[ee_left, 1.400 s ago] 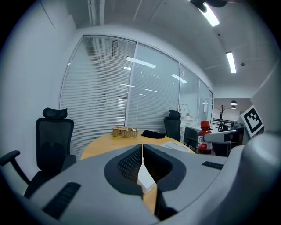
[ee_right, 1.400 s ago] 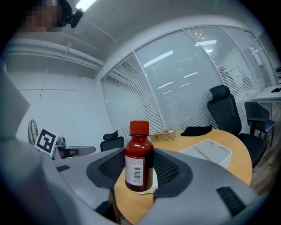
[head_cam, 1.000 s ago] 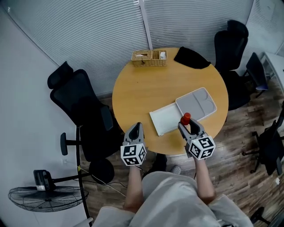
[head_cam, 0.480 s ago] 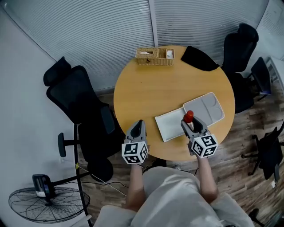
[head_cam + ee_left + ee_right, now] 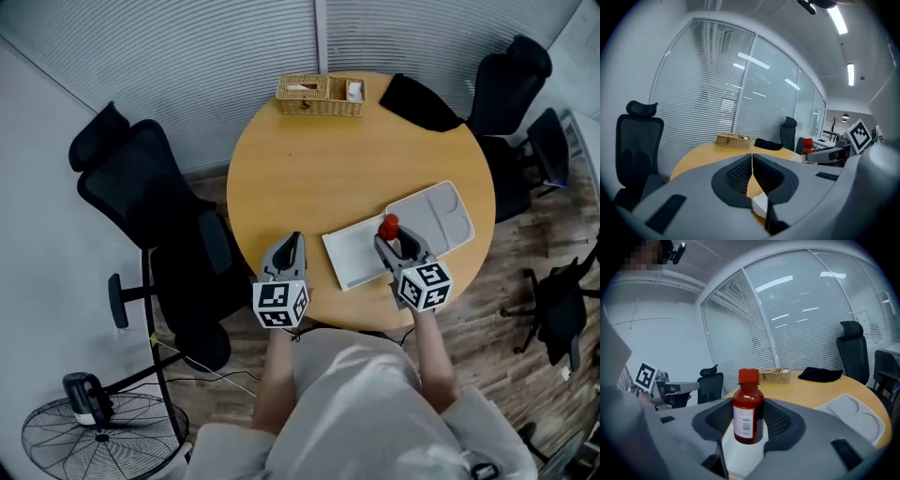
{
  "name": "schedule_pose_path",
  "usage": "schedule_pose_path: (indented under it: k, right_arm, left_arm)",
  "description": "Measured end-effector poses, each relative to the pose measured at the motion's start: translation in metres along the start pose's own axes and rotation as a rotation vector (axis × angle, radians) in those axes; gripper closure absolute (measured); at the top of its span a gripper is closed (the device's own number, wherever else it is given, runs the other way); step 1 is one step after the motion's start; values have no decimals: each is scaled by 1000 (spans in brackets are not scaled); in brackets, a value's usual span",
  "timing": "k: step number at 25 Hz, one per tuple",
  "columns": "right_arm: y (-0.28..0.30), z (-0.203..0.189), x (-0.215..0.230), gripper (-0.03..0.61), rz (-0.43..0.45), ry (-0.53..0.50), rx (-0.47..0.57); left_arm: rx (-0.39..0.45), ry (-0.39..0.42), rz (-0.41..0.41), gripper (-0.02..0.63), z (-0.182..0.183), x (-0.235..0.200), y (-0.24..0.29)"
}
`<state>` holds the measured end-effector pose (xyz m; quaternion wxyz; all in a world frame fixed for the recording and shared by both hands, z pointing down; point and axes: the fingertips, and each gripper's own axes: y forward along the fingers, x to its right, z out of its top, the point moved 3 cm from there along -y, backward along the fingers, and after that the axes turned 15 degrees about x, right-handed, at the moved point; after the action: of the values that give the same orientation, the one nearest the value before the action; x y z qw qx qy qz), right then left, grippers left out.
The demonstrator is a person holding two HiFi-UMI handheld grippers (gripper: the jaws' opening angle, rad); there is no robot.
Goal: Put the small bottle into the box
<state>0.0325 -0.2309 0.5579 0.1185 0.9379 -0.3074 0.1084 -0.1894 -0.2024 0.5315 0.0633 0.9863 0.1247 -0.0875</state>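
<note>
A small dark-red bottle (image 5: 748,408) with a red cap (image 5: 388,225) stands upright between the jaws of my right gripper (image 5: 749,420), which is shut on its body. It hangs just above the right part of the flat white box (image 5: 352,253), whose white floor (image 5: 740,458) shows under the bottle. Beside the box lies its pale moulded half (image 5: 436,216) with shallow compartments (image 5: 851,413). My left gripper (image 5: 291,242) is at the table's near edge, left of the box. Its jaws (image 5: 752,159) are shut with nothing in them.
The round wooden table (image 5: 319,178) carries a wicker basket (image 5: 320,96) and a black cloth (image 5: 419,101) at its far side. Black office chairs (image 5: 141,197) stand left and right (image 5: 511,75) of it. A floor fan (image 5: 89,431) is at the lower left.
The head view has shifted a little. The right gripper still holds the bottle over the box, and the left gripper stays at the table's near edge.
</note>
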Motion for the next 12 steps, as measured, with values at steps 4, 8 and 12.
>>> schedule_pose_path:
  k: [4, 8, 12]
  right_arm:
    - [4, -16, 5, 368, 25, -39, -61]
    - [9, -31, 10, 368, 29, -74, -128]
    - [9, -44, 11, 368, 35, -134, -191]
  left_arm:
    - [-23, 1, -49, 584, -12, 8, 11]
    - [-41, -14, -65, 584, -22, 9, 16]
    - [-62, 7, -66, 584, -29, 7, 18]
